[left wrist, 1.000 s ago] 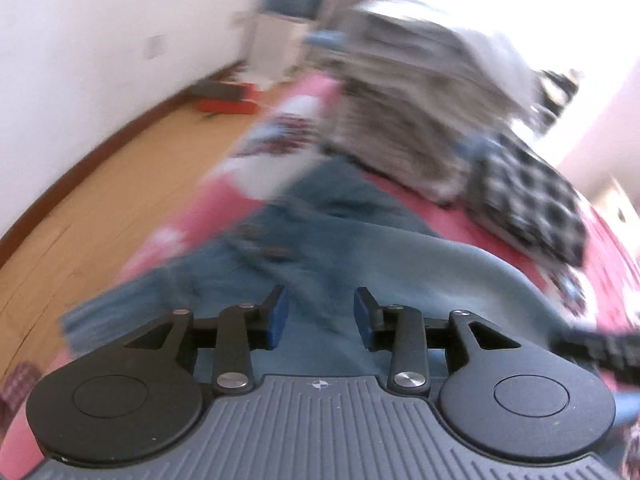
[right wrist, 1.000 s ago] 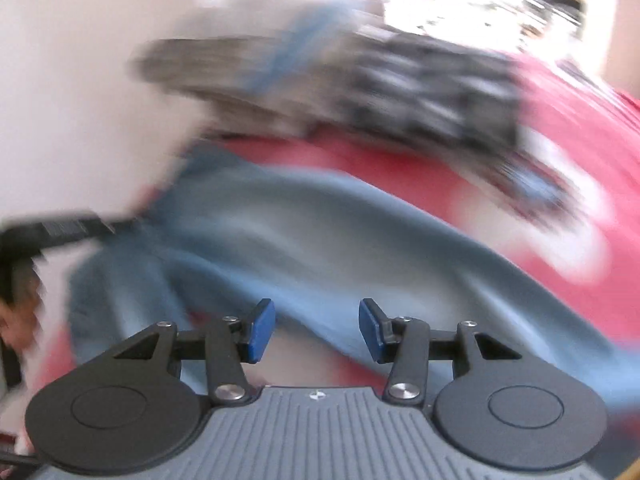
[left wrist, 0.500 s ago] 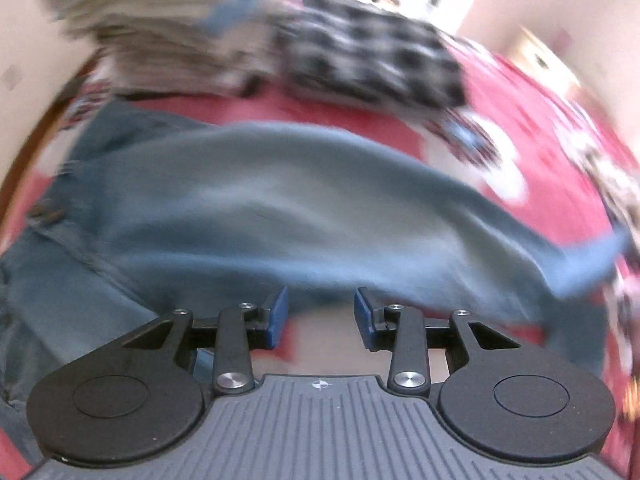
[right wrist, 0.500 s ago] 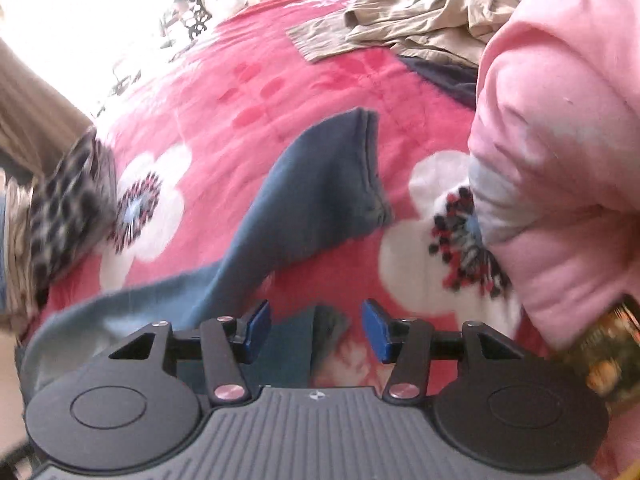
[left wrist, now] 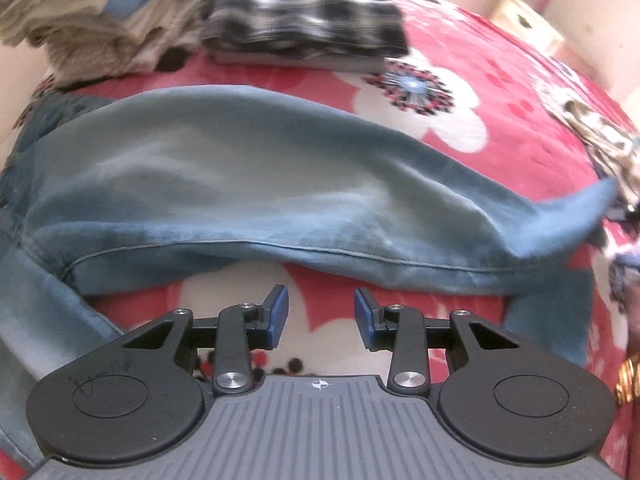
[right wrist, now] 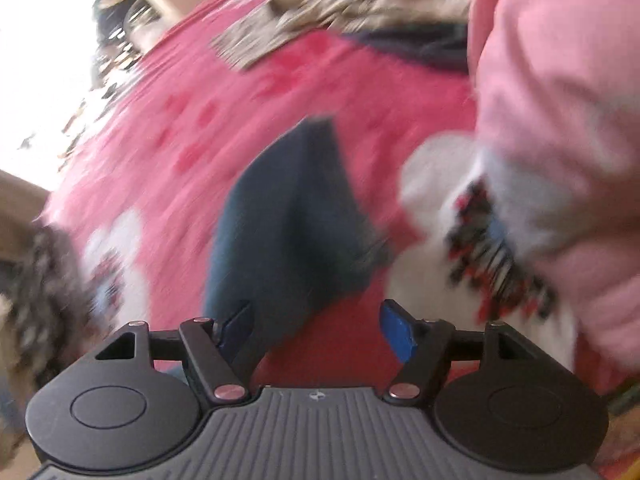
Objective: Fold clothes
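Covering the bed is a red blanket [left wrist: 500, 92] with big white flowers. Blue jeans [left wrist: 248, 184] lie across it, one leg stretched sideways just past the left claw [left wrist: 321, 316]. Behind the jeans sit a folded checked shirt [left wrist: 304, 12] and a pile of pale clothes [left wrist: 80, 12], side by side. A pale wall [left wrist: 592, 4] shows at the far right.

The right view is blurry. It shows the dark end of a jeans leg [right wrist: 296, 216] on the blanket, a tan cloth [right wrist: 340, 4] farther back, and something big and pink [right wrist: 560, 100] on the right. What the pink thing is cannot be told. Bright light [right wrist: 44, 64] washes out the top left corner. The waist of the jeans is cut off at the left edge of the left view.

The left claw hangs low over the blanket, near the jeans' hem, jaws apart and holding nothing. The right claw [right wrist: 318, 334] is tipped to one side, jaws spread wide and empty, right next to the leg end.
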Available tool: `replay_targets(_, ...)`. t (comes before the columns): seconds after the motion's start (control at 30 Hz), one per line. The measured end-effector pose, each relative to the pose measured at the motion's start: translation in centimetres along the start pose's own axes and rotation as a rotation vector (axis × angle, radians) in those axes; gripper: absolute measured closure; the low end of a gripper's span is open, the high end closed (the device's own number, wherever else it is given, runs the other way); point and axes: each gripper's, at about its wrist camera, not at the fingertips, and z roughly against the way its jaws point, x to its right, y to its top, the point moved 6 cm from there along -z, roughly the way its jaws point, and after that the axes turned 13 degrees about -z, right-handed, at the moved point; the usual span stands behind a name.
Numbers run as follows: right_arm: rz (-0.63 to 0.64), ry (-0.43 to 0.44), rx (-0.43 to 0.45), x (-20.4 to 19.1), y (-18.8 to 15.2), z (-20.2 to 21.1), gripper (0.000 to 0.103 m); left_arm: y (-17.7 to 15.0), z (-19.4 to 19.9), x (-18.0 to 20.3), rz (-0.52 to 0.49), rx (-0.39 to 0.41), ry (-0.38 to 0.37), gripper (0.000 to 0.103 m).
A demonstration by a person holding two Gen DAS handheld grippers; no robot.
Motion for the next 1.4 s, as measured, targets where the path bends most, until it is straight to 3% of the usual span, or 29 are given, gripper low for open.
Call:
replay_targets(0.17,0.114,-0.023,-0.028,-0.8,1.5,-4.5,0.032,0.1,-0.6,-0.7,-0.022,-0.017,0.031,0.067)
replay_targets(0.2,0.138,-0.014,-0.045,-1.1,1.6,-5.1,0.037,0.2,-0.6,-0.6,-0.028,-0.016,0.033,0.067)
replay_targets(0.27,0.209,-0.011,-0.066,-1.9,1.5,-5.8,0.05,0.4,-0.5,-0.4,-0.041,-0.011,0.039,0.067)
replay_targets(0.3,0.262,-0.012,-0.072,-2.5,1.3,-5.7,0.074,0.5,-0.5,-0.3,-0.048,-0.008,0.042,0.067)
replay_targets(0.33,0.308,0.0,-0.089,-3.0,1.2,-5.3,0.082,0.5,-0.5,-0.1,-0.053,-0.006,0.045,0.067)
replay_targets(0.43,0.461,0.009,-0.115,-5.1,1.6,-2.1,0.083,0.8,-1.1,0.1,-0.059,-0.005,0.061,0.067)
replay_targets(0.53,0.611,-0.045,-0.149,-5.5,2.3,2.8,0.083,1.2,-1.5,0.0,-0.047,-0.001,0.07,0.067)
replay_targets(0.73,0.688,-0.236,-0.376,-2.5,1.0,7.9,0.081,1.4,-1.9,-0.9,-0.033,0.008,0.072,0.067)
replay_targets(0.8,0.761,-0.314,-0.419,-2.3,-0.8,8.6,0.073,1.2,-1.9,-1.5,-0.03,0.007,0.066,0.067)
replay_targets(0.83,0.802,-0.351,-0.425,-2.4,-1.6,9.0,0.061,1.2,-1.9,-1.8,-0.028,0.009,0.063,0.067)
replay_targets(0.93,0.927,-0.401,-0.328,-4.6,-2.7,10.9,0.054,1.1,-1.4,-2.7,-0.01,0.018,0.041,0.067)
replay_targets(1.0,0.967,-0.365,-0.253,-7.6,-3.2,12.2,0.054,1.2,-0.9,-3.4,0.003,0.034,0.016,0.067)
replay_targets(1.1,0.984,-0.08,-0.215,-14.7,-6.6,13.1,0.052,1.3,0.0,-4.6,0.018,0.068,-0.018,0.067)
replay_targets(1.2,0.945,0.239,-0.339,-22.7,-13.5,11.2,0.051,1.5,0.8,-6.2,0.057,0.103,-0.03,0.067)
replay_targets(1.27,0.969,0.395,-0.397,-27.8,-18.9,9.3,0.051,1.5,1.0,-7.6,0.094,0.116,-0.014,0.067)
replay_targets(1.37,1.058,0.55,-0.474,-35.2,-28.3,5.0,0.051,1.1,1.2,-9.9,0.151,0.127,0.002,0.067)
replay_targets(1.4,1.103,0.55,-0.487,-36.9,-30.9,3.5,0.051,0.9,1.3,-10.8,0.169,0.129,0.005,0.067)
